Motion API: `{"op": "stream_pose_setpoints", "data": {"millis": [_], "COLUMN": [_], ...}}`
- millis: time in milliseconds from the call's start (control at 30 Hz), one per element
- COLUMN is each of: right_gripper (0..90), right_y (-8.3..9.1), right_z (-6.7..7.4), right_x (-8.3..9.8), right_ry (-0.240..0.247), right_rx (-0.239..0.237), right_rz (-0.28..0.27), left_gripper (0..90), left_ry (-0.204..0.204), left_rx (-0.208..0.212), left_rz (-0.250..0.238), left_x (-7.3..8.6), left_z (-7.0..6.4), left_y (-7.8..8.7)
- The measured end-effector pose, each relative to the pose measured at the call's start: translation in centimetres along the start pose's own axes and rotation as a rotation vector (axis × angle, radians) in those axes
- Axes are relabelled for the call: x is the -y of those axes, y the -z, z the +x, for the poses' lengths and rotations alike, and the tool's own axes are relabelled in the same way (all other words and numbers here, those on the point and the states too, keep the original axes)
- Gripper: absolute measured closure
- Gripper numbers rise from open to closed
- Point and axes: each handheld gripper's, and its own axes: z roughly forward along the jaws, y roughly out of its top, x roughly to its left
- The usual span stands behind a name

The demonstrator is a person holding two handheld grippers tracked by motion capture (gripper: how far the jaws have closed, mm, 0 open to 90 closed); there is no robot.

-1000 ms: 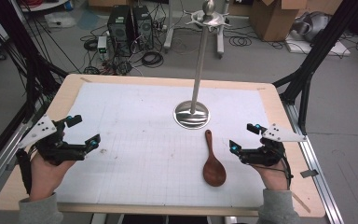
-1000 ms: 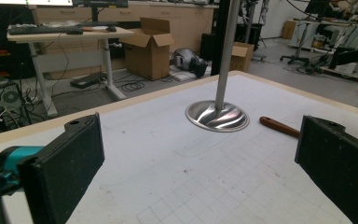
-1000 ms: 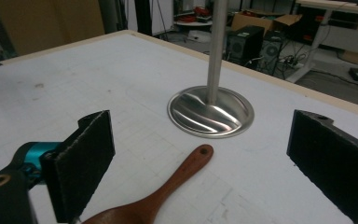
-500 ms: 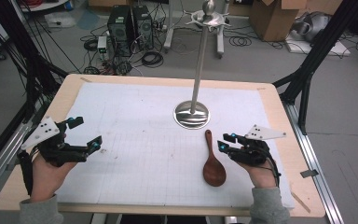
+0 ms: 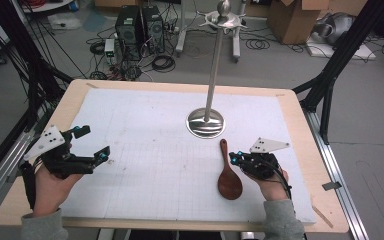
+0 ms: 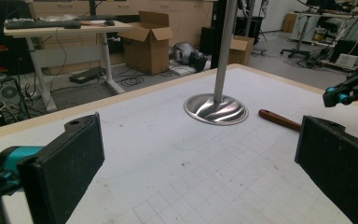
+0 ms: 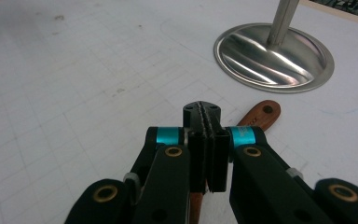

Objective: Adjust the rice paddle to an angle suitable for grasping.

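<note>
A brown wooden spoon (image 5: 227, 172) lies on the white gridded mat (image 5: 150, 150), bowl toward the person, handle pointing at the metal stand. My right gripper (image 5: 236, 159) sits just right of the handle, low over the mat. In the right gripper view its jaws (image 7: 207, 140) have just been closing and now meet pad to pad with nothing between them; the spoon handle (image 7: 261, 113) runs underneath them. My left gripper (image 5: 94, 142) is held at the mat's left side, jaws wide apart and empty (image 6: 200, 163). The spoon handle (image 6: 279, 120) and the right gripper (image 6: 342, 93) lie far off in the left gripper view.
A metal stand with a round shiny base (image 5: 206, 122) and a tall pole rises just beyond the spoon; its base (image 7: 274, 58) is close ahead of the right gripper. The wooden table edge (image 5: 300, 115) frames the mat. Cables, computers and boxes lie on the floor behind.
The right gripper has moved left and down toward the spoon handle, and its jaws have gone from wide apart to shut. The left gripper and the spoon have stayed where they were.
</note>
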Motion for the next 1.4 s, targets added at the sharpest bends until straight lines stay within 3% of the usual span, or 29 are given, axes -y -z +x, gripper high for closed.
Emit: {"op": "stream_pose_setpoints", "data": {"millis": [167, 267, 300, 367, 567, 667, 800, 1100, 1400], "right_gripper": [89.5, 89.5, 89.5, 89.5, 89.5, 89.5, 89.5, 89.5, 89.5], "right_y": [-0.9, -1.2, -1.5, -1.8, -2.6, -2.9, -3.4, -4.4, -5.0], "right_z": [-0.3, -0.6, -1.0, -1.3, -2.4, -2.5, -2.8, -3.0, -3.1], "right_x": [0.3, 0.6, 1.0, 1.3, 2.0, 2.2, 2.4, 2.7, 2.7], "right_ry": [-0.021, -0.034, -0.039, -0.052, -0.072, -0.067, -0.073, -0.079, -0.069], "right_rx": [0.019, 0.023, 0.024, 0.025, 0.012, 0.015, 0.019, 0.024, 0.007], "right_rz": [0.052, 0.049, 0.055, 0.066, 0.073, 0.09, 0.108, 0.152, 0.145], "left_gripper": [1.7, 1.7, 1.7, 1.7, 1.7, 1.7, 1.7, 1.7, 1.7], "left_ry": [0.004, 0.004, 0.018, 0.009, 0.019, 0.008, -0.009, -0.004, -0.001], "left_rx": [0.001, 0.002, 0.02, 0.028, 0.042, 0.023, 0.033, 0.017, -0.004], "left_rz": [0.003, 0.005, -0.015, -0.024, -0.014, -0.026, -0.017, 0.005, 0.006], "left_x": [0.1, 0.1, -0.1, -0.3, -0.4, -0.6, -0.8, -0.4, -0.1], "left_z": [0.0, -0.1, -0.2, -0.5, -1.0, -1.6, -2.0, -1.8, -1.6], "left_y": [0.1, 0.2, 0.2, 0.2, 0.1, 0.0, -0.1, 0.2, 0.7]}}
